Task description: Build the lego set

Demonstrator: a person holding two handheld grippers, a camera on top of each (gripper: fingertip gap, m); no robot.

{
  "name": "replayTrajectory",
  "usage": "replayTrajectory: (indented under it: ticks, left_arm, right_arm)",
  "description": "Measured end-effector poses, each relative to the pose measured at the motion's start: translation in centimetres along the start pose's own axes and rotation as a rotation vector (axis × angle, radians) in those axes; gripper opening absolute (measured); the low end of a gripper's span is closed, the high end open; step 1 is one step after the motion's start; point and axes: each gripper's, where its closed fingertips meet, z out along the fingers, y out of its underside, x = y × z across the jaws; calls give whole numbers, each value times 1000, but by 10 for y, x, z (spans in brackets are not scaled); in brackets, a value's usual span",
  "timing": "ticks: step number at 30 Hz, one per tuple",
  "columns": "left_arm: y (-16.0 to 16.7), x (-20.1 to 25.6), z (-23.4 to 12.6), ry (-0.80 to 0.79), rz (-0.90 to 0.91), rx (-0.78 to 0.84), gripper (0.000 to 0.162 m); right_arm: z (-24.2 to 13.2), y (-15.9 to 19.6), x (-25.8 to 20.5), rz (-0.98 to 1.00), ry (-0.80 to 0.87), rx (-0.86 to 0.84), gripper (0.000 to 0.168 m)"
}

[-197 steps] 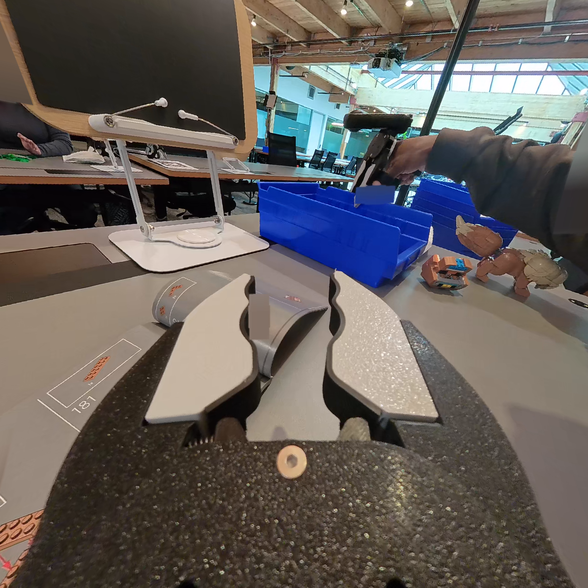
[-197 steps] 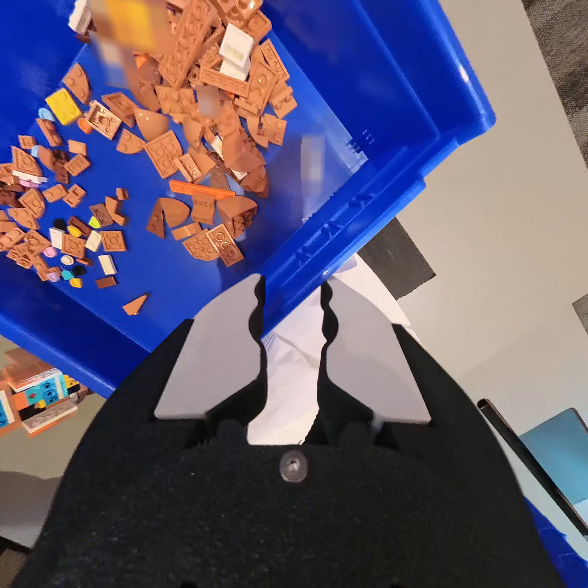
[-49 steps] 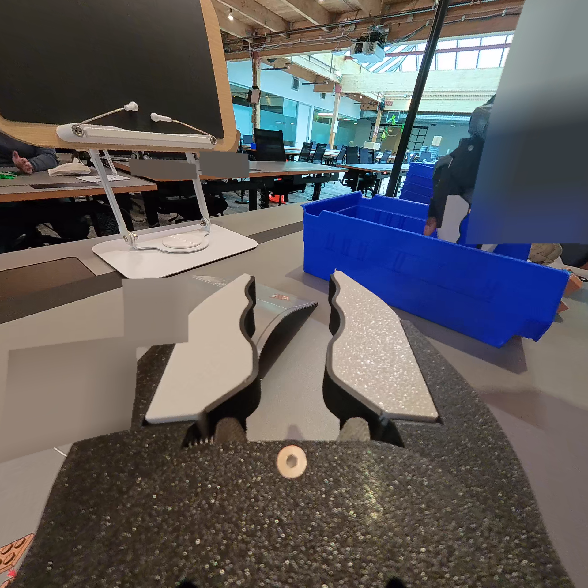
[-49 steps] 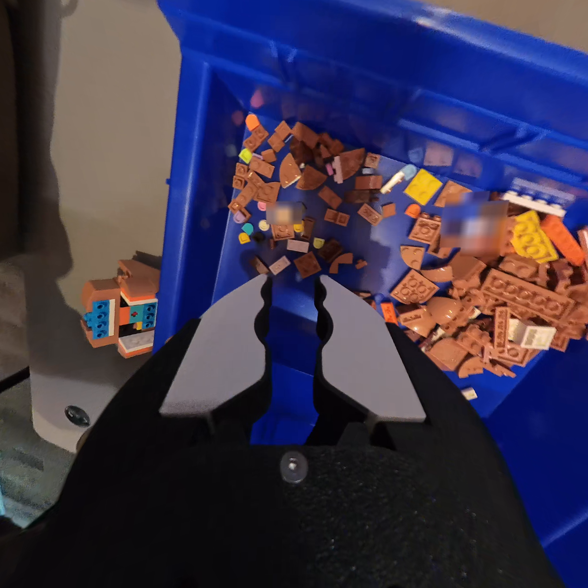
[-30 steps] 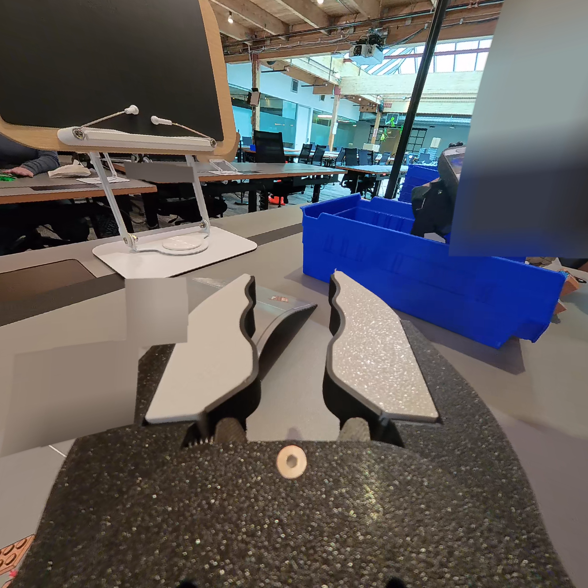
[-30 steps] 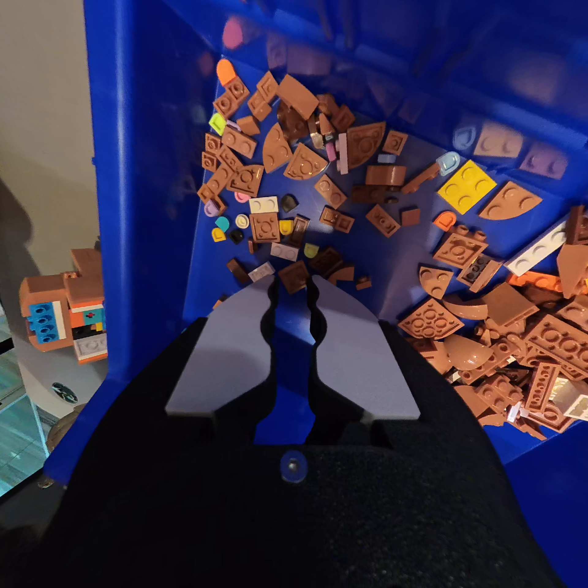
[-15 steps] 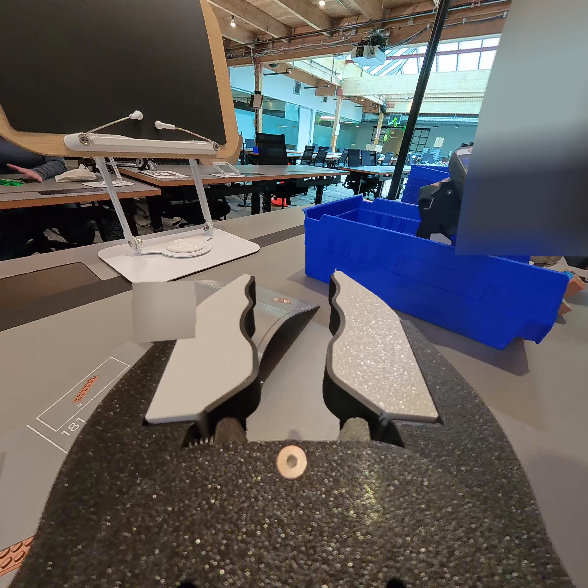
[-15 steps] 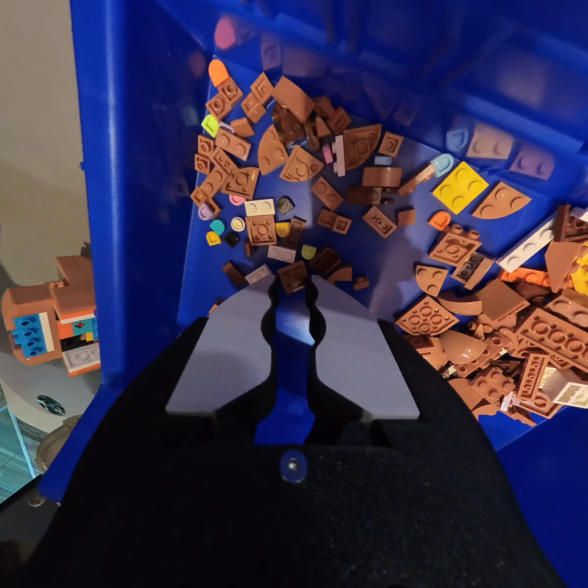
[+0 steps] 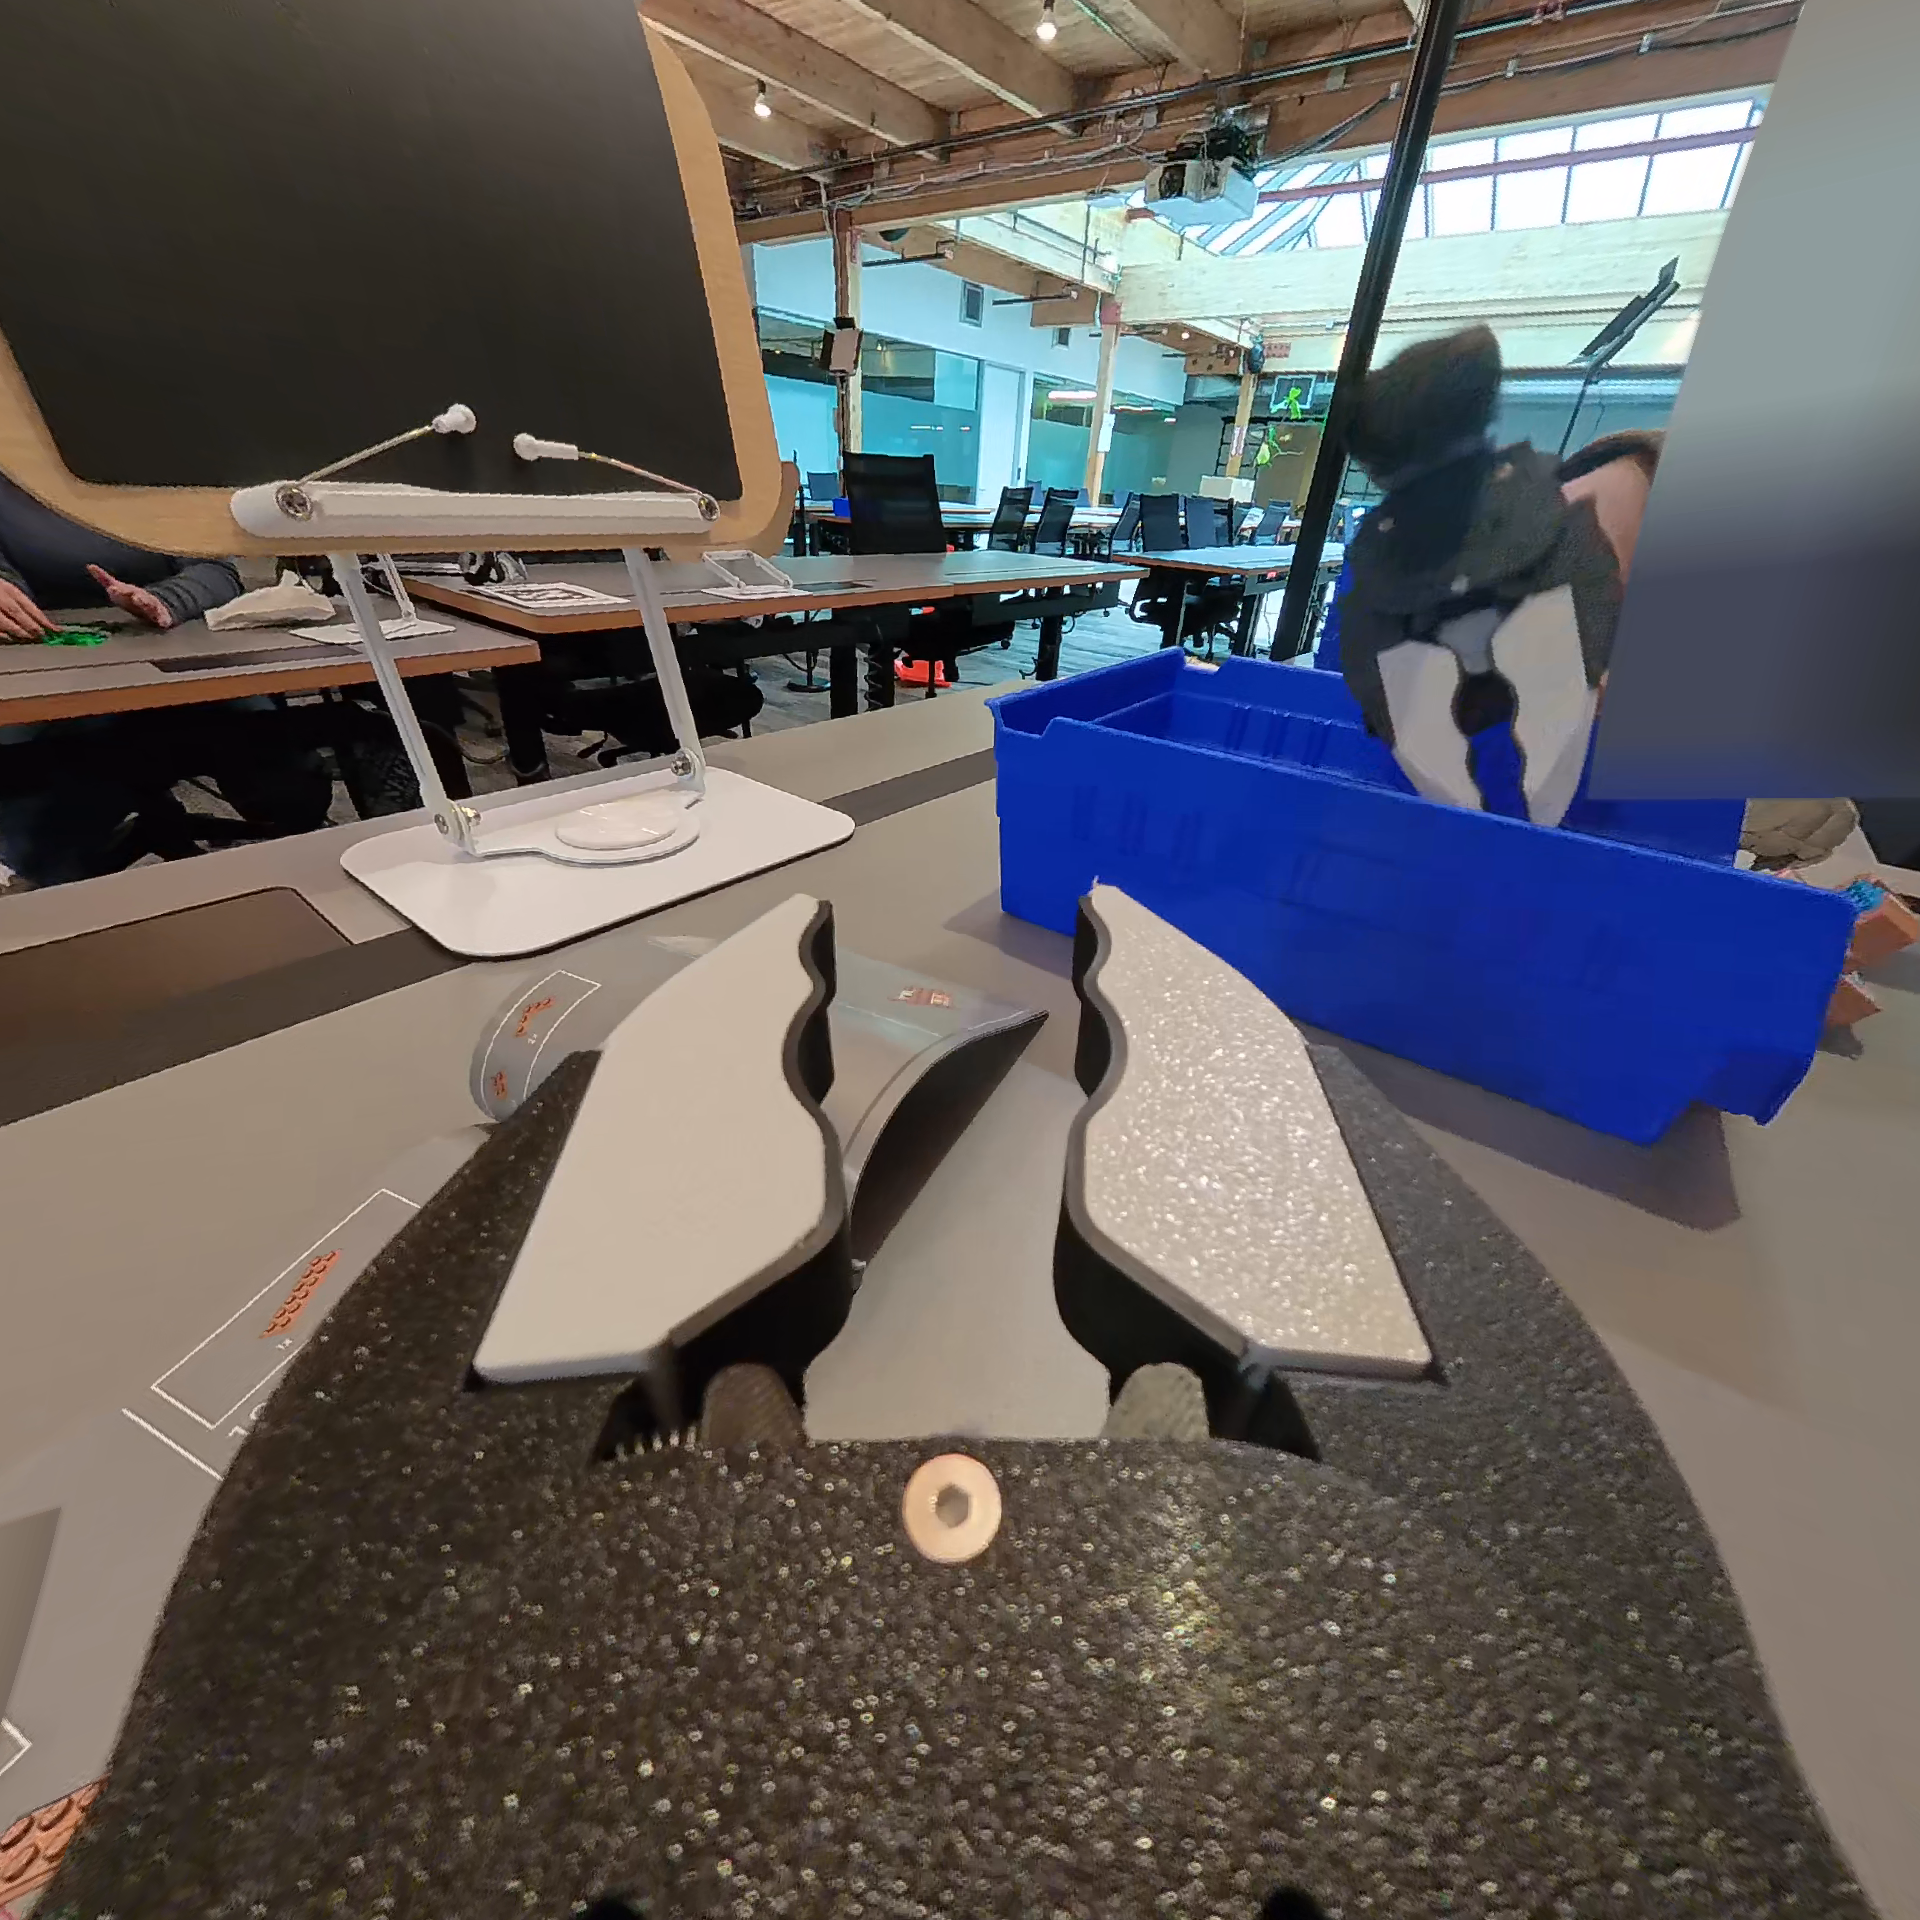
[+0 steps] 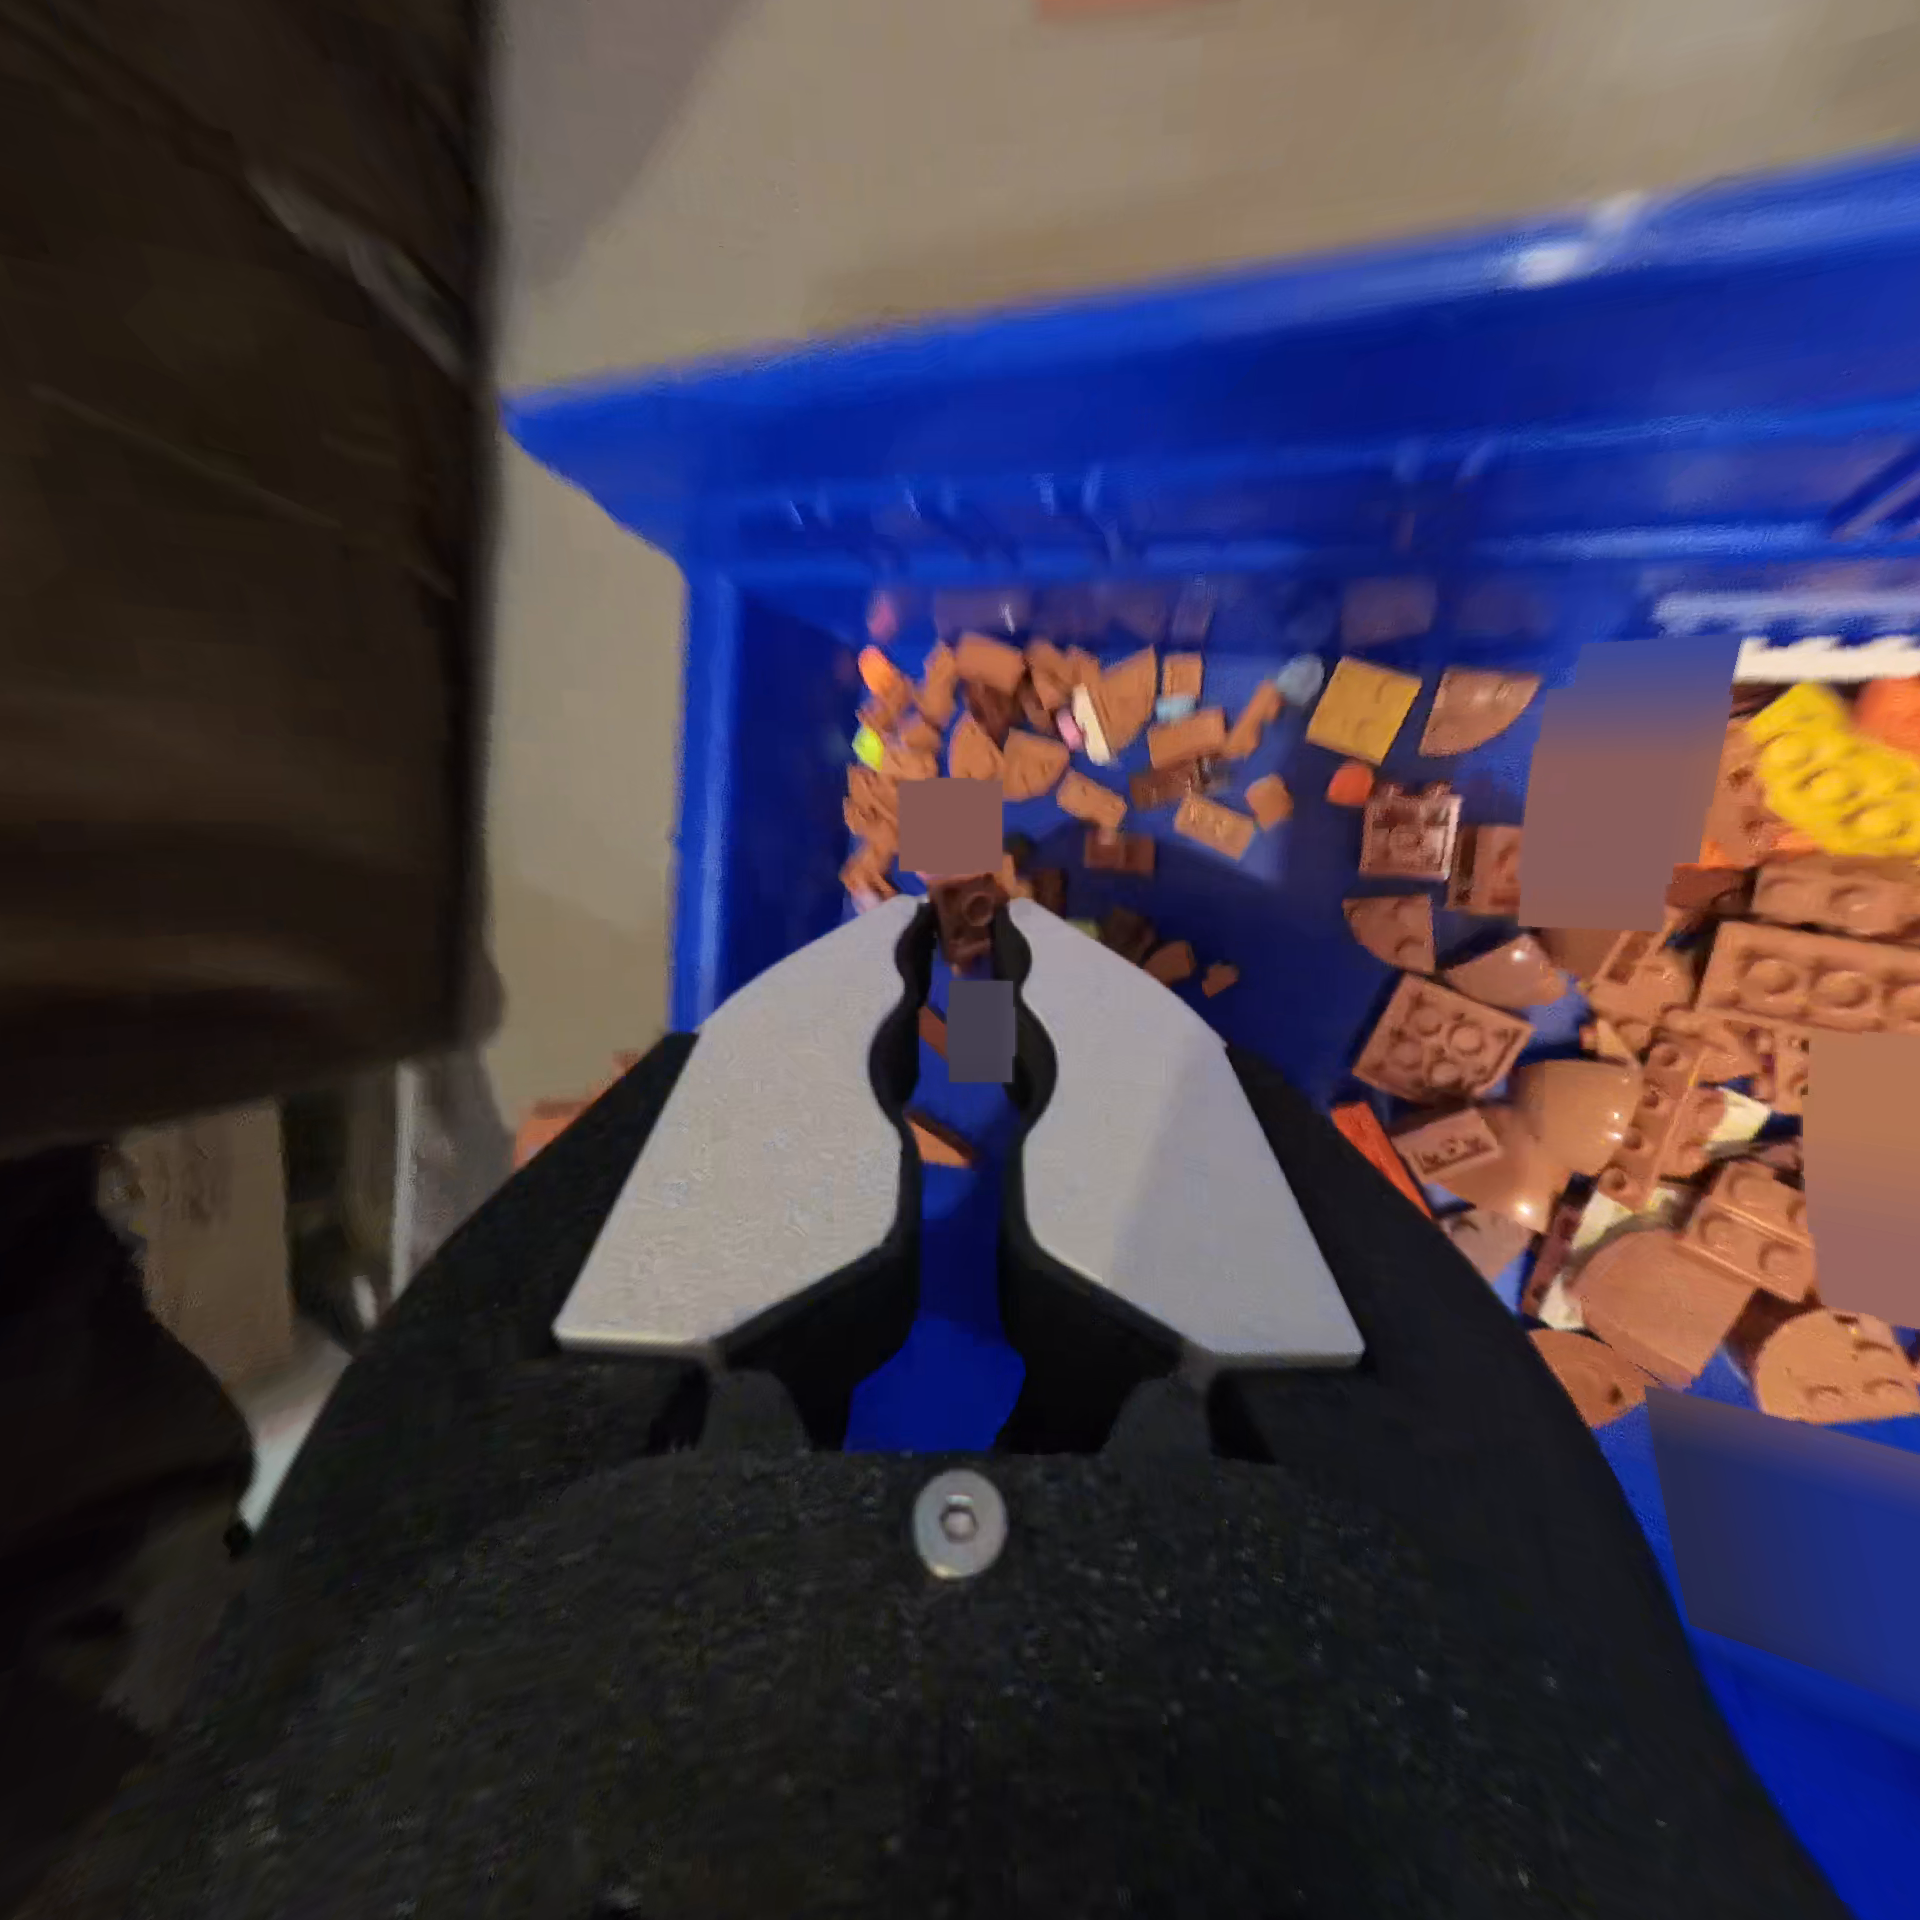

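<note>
Fetch step: right gripper [image 10: 964, 906] pinches a dark brown plate [image 10: 968, 918] above the blue bin [image 10: 1195, 436]; left gripper [image 9: 951, 935] gapes empty over the worktop; next, carry it to the build.

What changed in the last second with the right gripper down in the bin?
The right gripper closed on a small dark brown lego piece and lifted back out of the blue bin; in the left wrist view it now shows raised above the bin's rim. The left gripper stayed open above the grey table, holding nothing.
</note>
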Motion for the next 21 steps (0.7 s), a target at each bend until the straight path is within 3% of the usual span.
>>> replayTrajectory:
  ticks: [4,12,16,21]
  left_arm:
    - [-4,4,0,8,10,9,44]
    - [-22,37,-1,95,74,68,45]
    - [-37,91,-3,198,271,163,51]
    - [-46,162,-13,289,587,340,55]
  right_arm:
    - [-32,-36,-17,66,-121,317,11]
    - [-37,-75,-42,94,-77,471,10]
    - [-22,-113,-67,135,-66,572,10]
    - [7,-161,-95,149,-175,714,11]
